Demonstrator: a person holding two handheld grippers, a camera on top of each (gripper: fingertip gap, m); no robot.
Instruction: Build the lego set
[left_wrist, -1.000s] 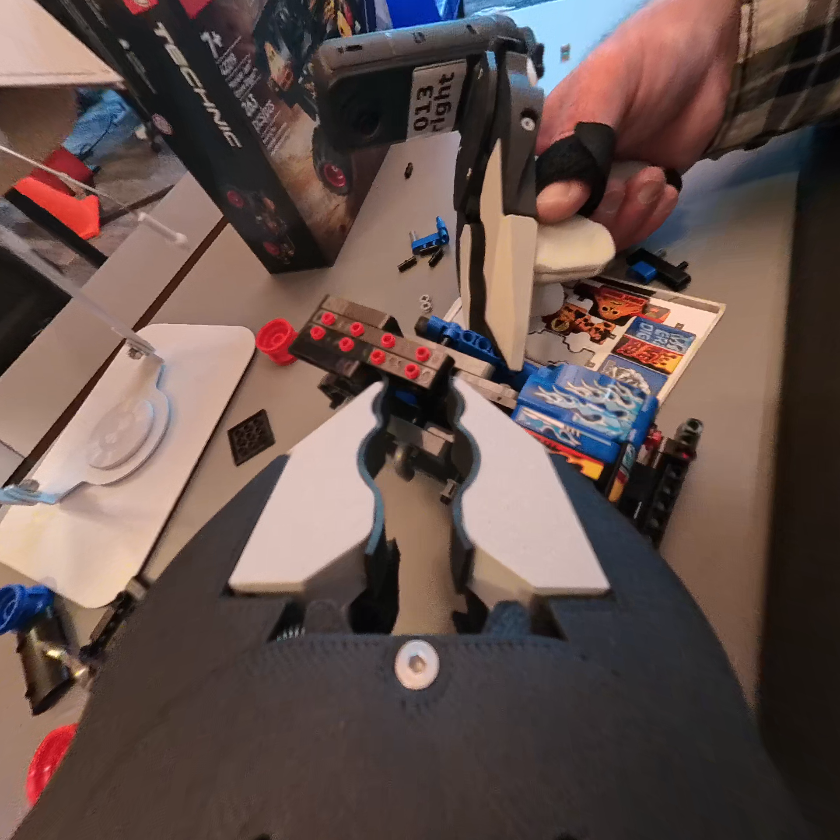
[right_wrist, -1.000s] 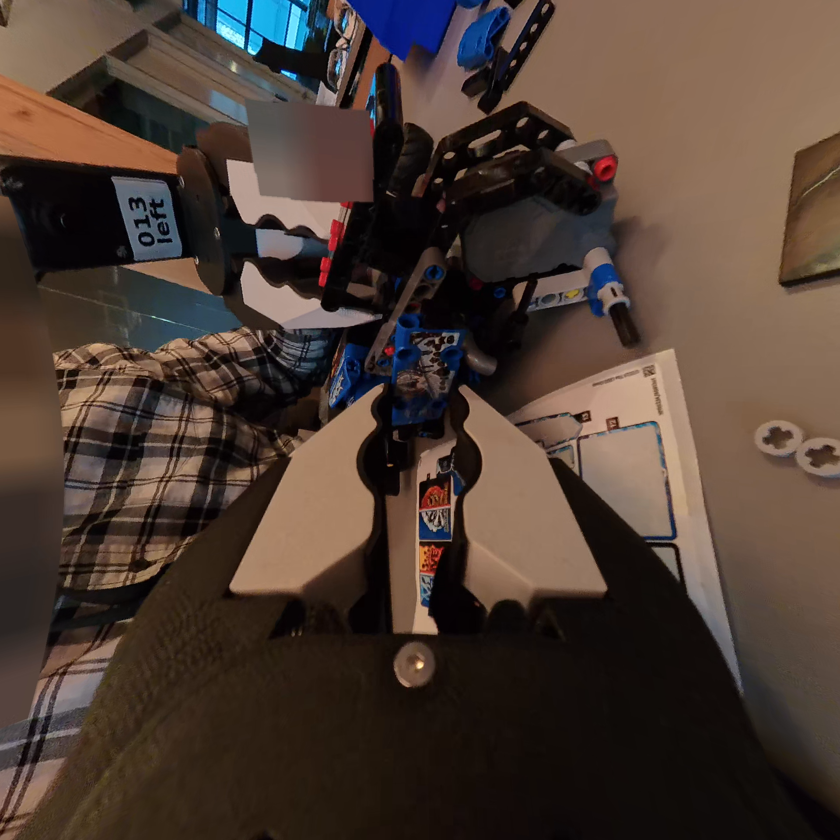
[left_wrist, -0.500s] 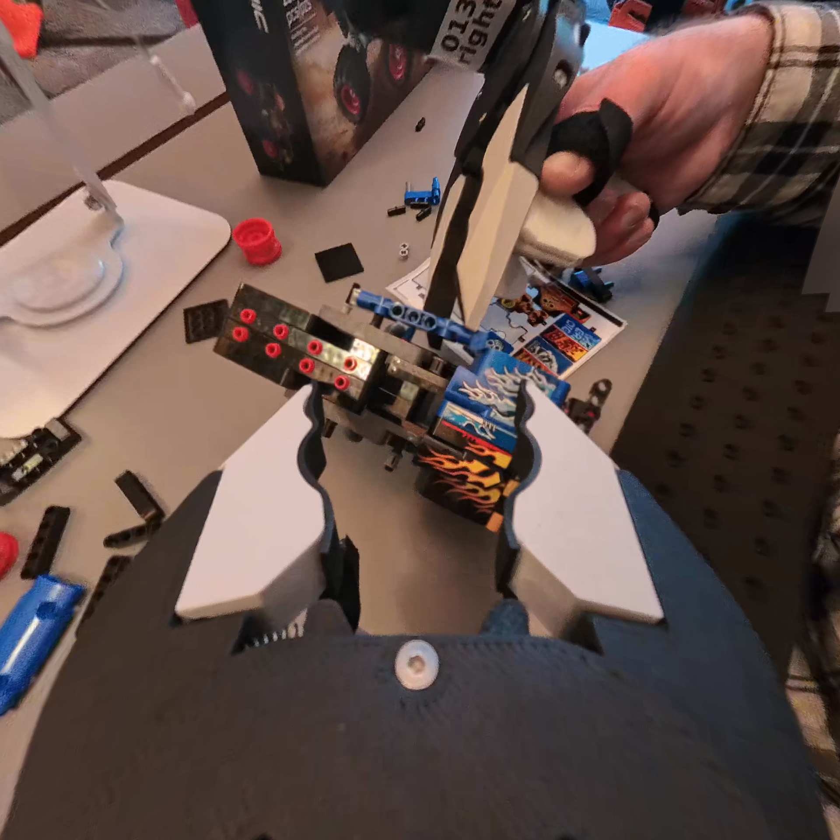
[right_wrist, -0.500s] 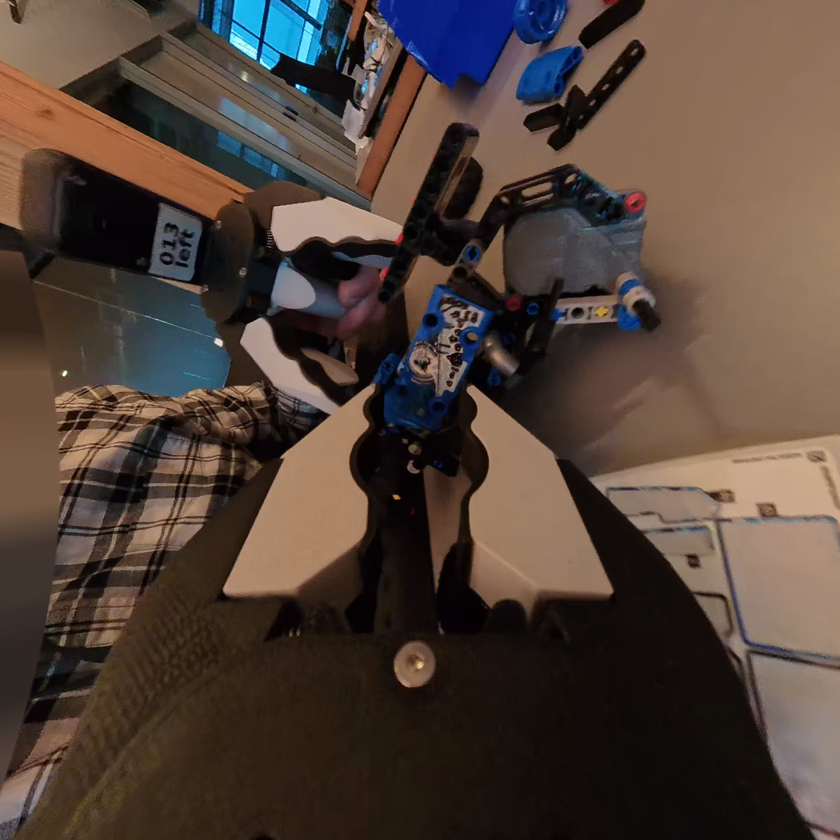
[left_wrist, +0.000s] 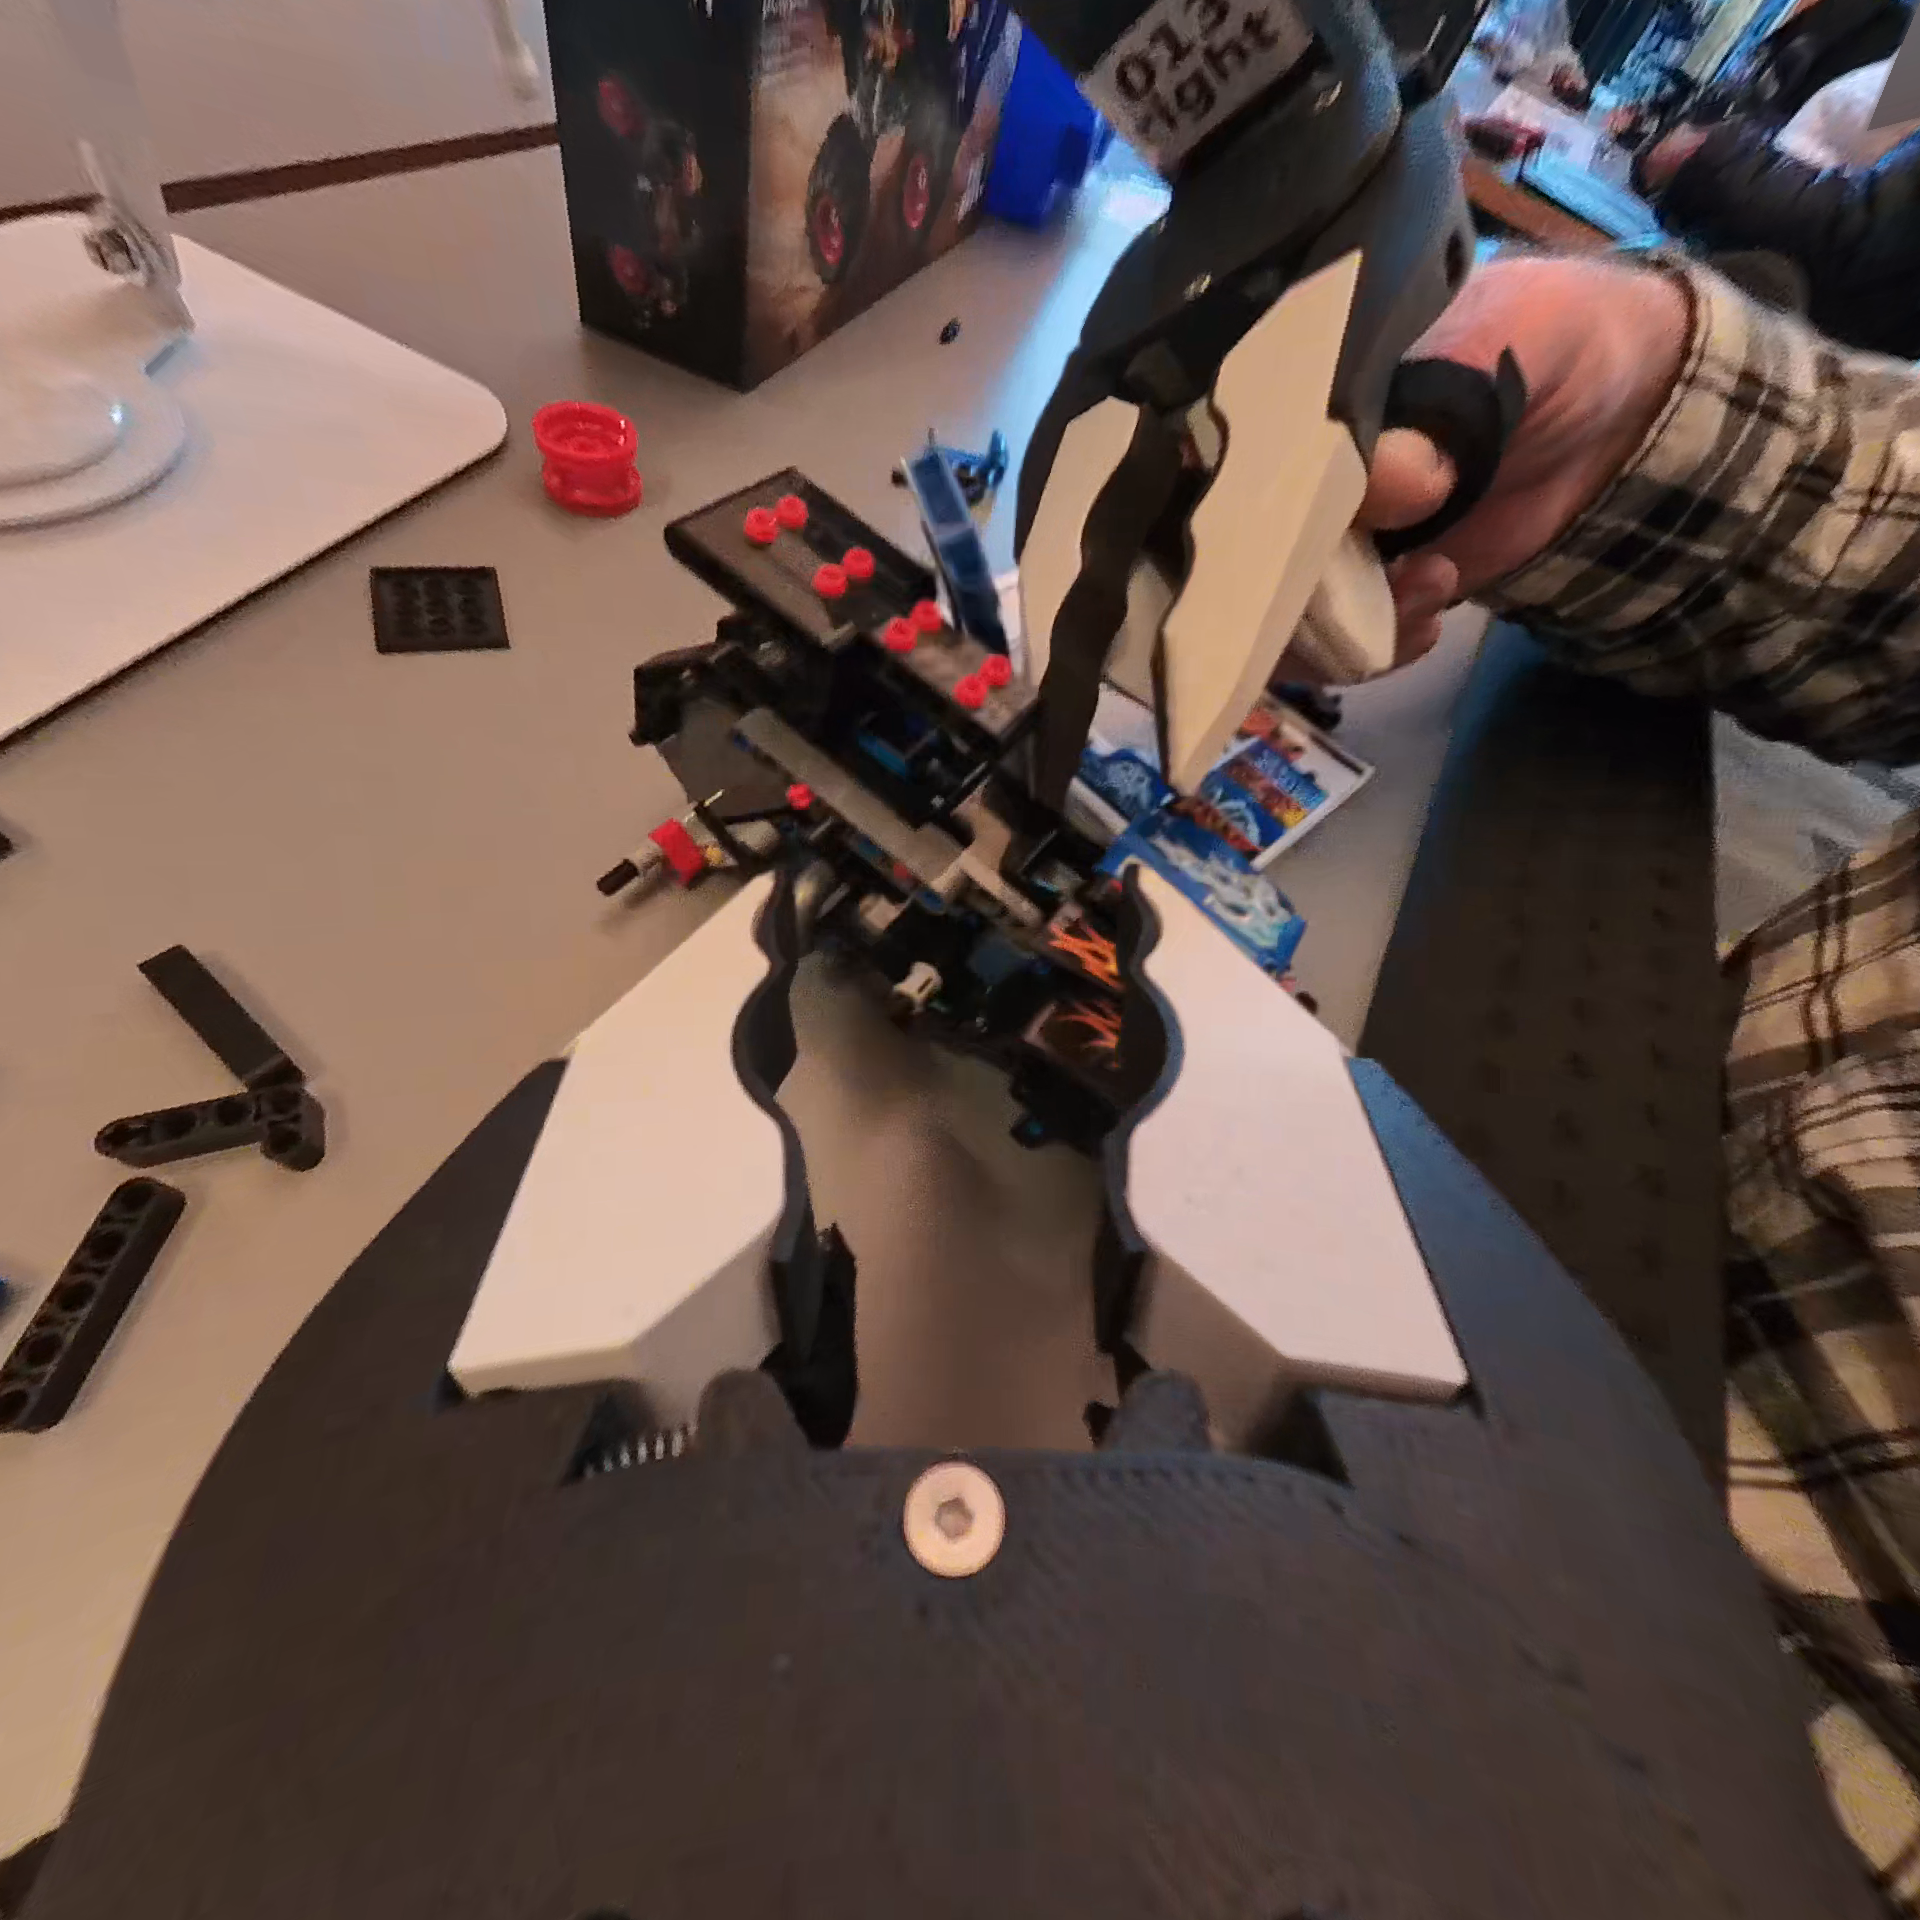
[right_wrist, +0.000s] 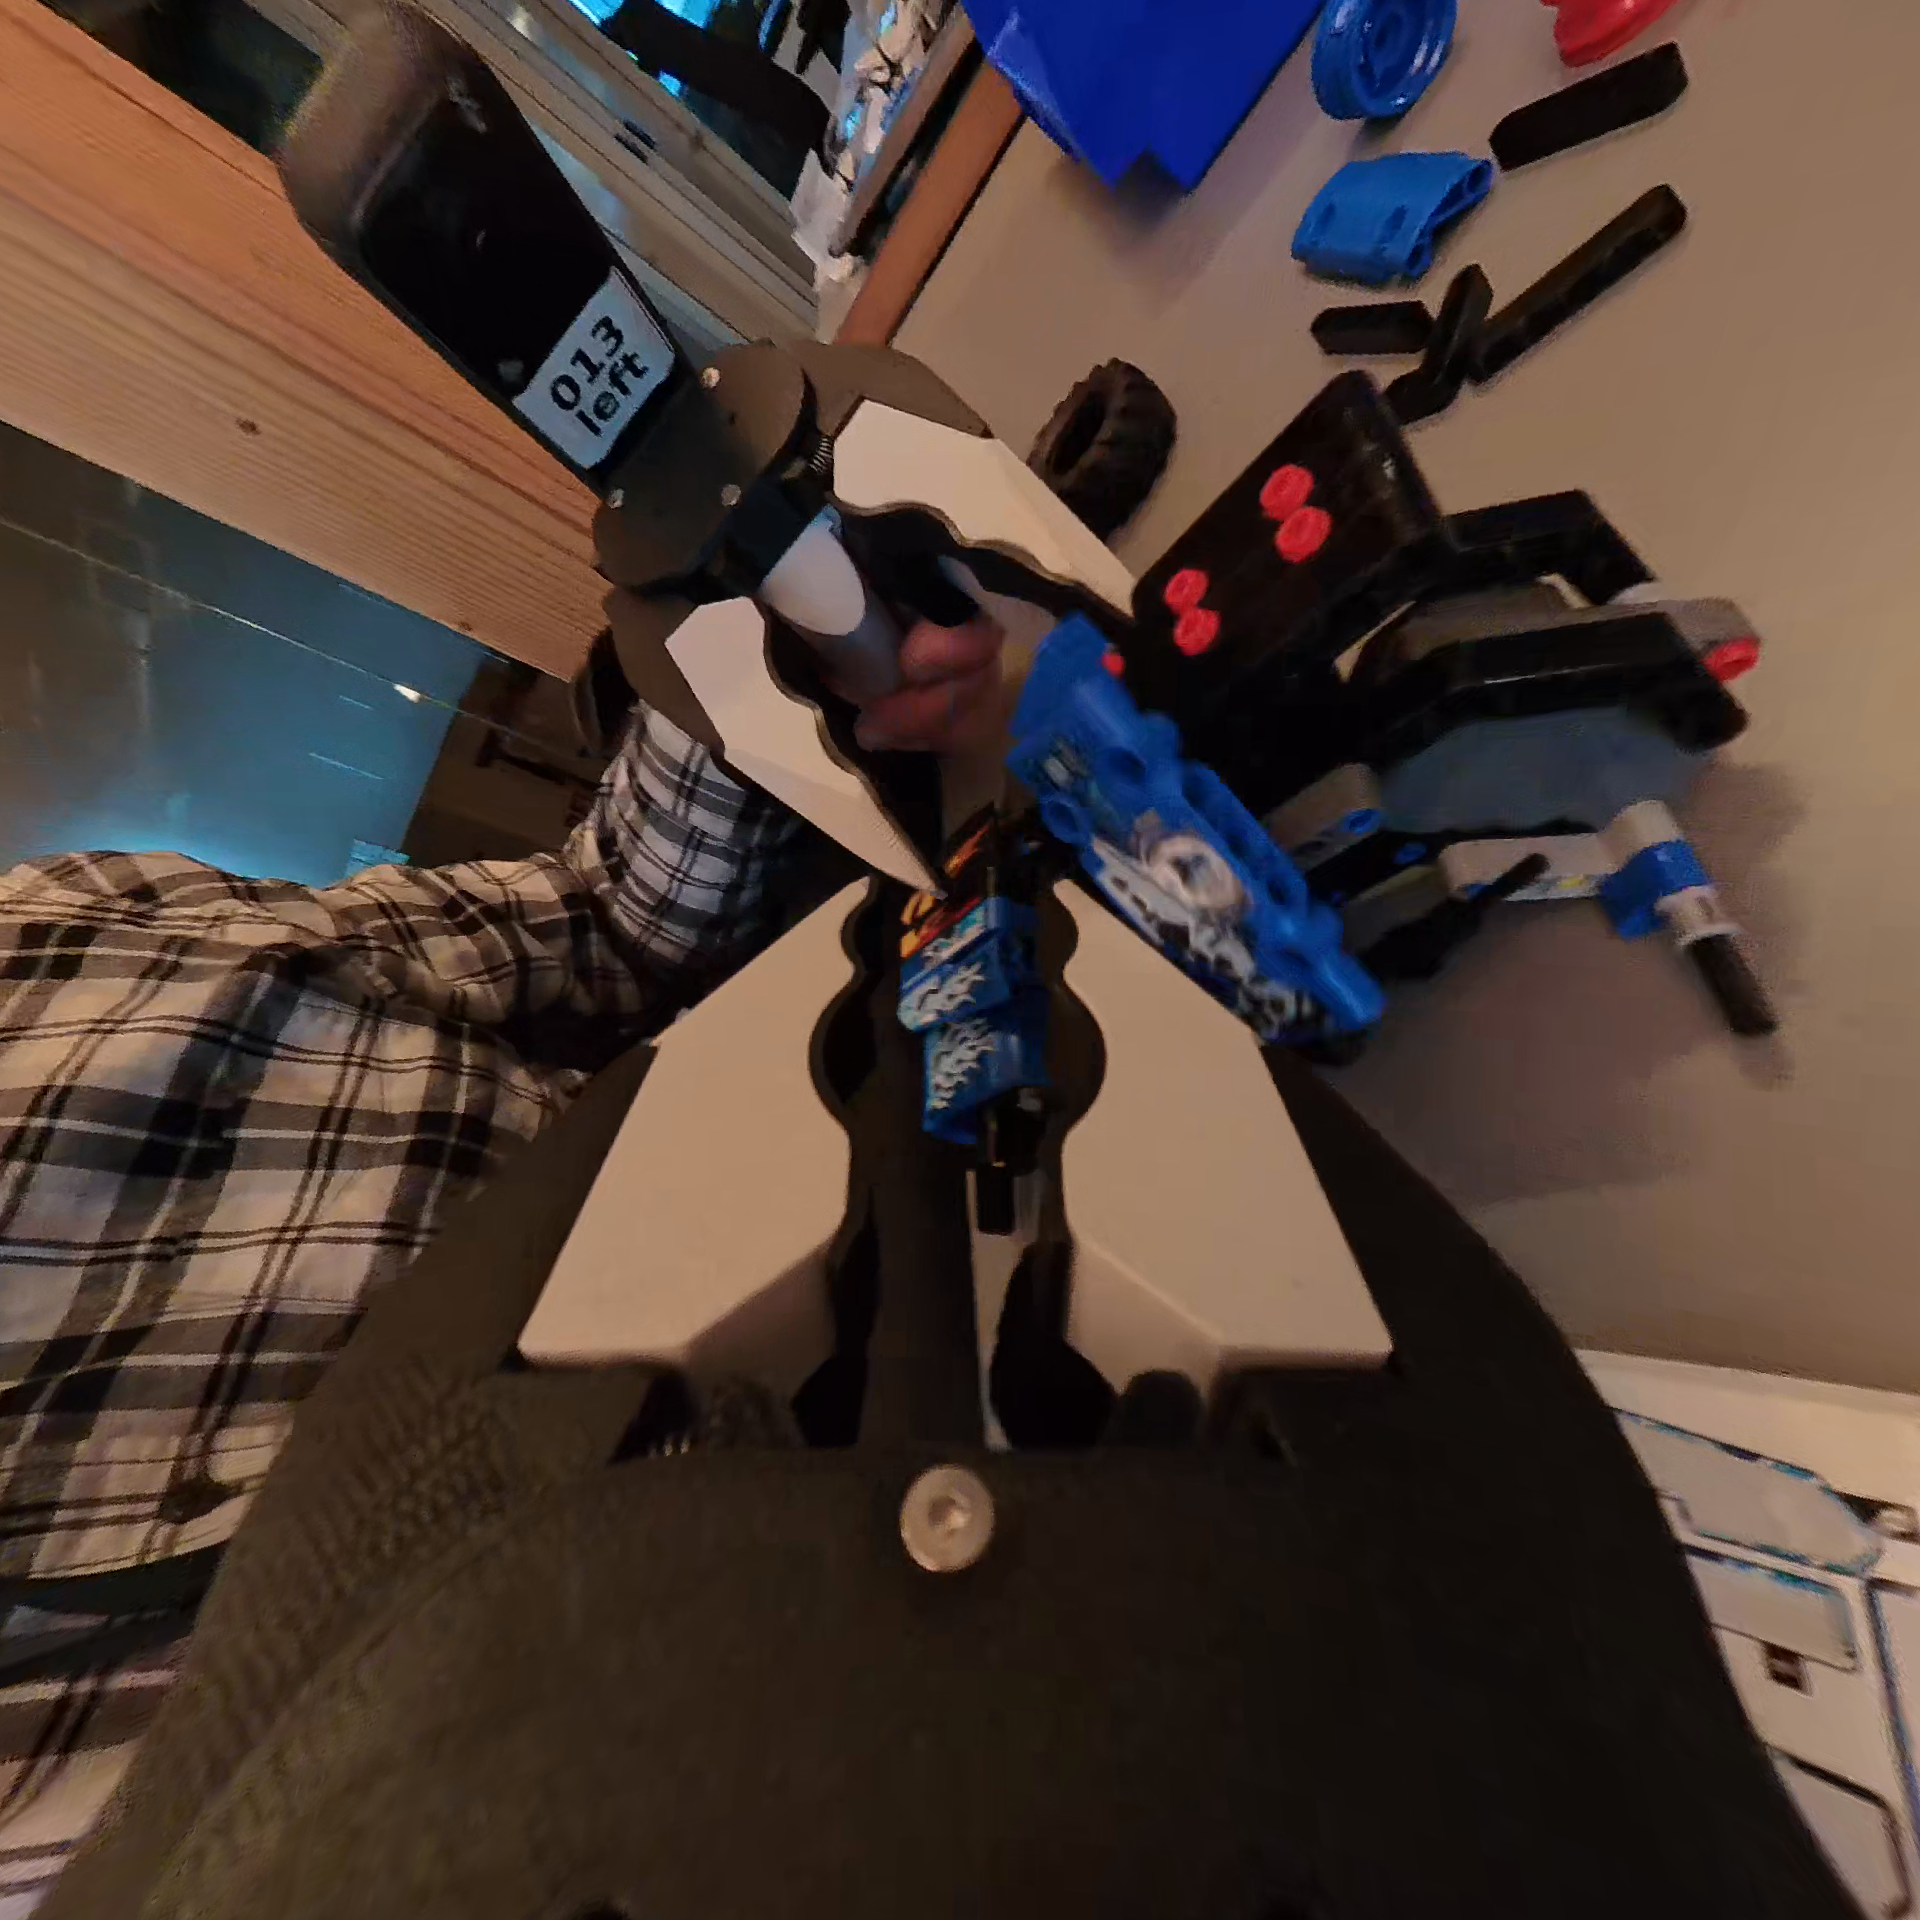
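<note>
Left wrist view — grey table (left_wrist: 343, 831) (carpet (left_wrist: 1558, 987) beyond) — scattered black beams (left_wrist: 223, 1101).

Black model (left_wrist: 914, 727) with red pins, blue flame-patterned panels (right_wrist: 1184, 862); red wheel hub (left_wrist: 585, 457); plaid sleeve (left_wrist: 1704, 540).

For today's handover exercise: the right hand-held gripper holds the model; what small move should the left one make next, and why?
Probably close the left hand-held gripper on the model. Its jaws stand open around the flame-decorated end, while the right hand-held gripper already clamps the blue panels, so a second hold would steady it.
</note>
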